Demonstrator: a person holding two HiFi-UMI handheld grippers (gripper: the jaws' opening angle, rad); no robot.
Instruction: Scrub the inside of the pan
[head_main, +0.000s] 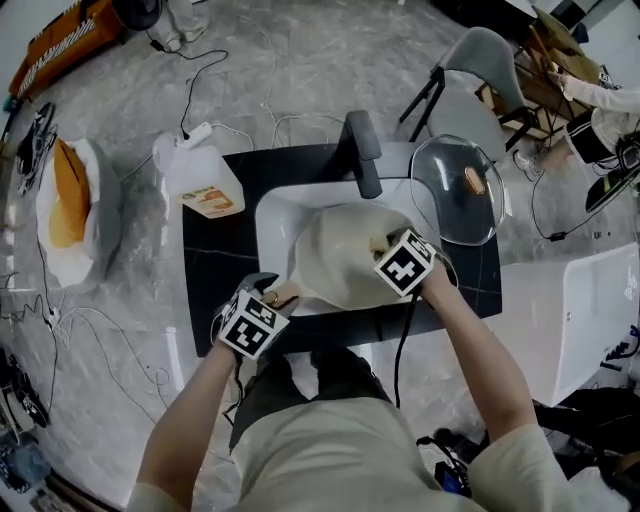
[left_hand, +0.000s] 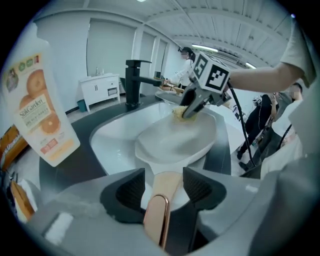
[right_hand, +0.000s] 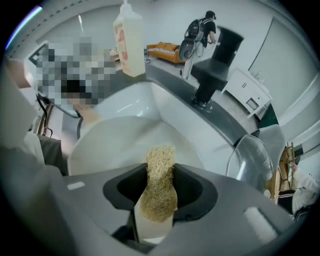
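A cream pan (head_main: 345, 255) is lying inside the white sink (head_main: 275, 215), which is set into the dark worktop (head_main: 215, 265). The pan's handle (left_hand: 166, 184) is pointing toward the person. The left gripper (head_main: 275, 300) is holding that handle, its fingers closing on it from both sides just ahead of the handle's rose-gold end. The right gripper (right_hand: 160, 187) is reaching down into the pan from the right. Its fingers are pinching a tan, coarse scrub pad (right_hand: 159, 180), and the pad's free end is sticking out past the fingertips toward the pan's pale inner surface. In the left gripper view the pad is pressing at the far inner wall of the pan. Nothing else is showing inside the pan.

A black faucet (head_main: 363, 150) is standing at the back rim of the sink, with its spout reaching over the pan's far edge. A white bottle (head_main: 205, 180) with an orange label is standing on the worktop's back left corner, well apart from the pan. A glass lid (head_main: 455, 190) is lying at the sink's right rim, just beside the right gripper. A grey chair (head_main: 480, 60) is standing behind the worktop on the right.
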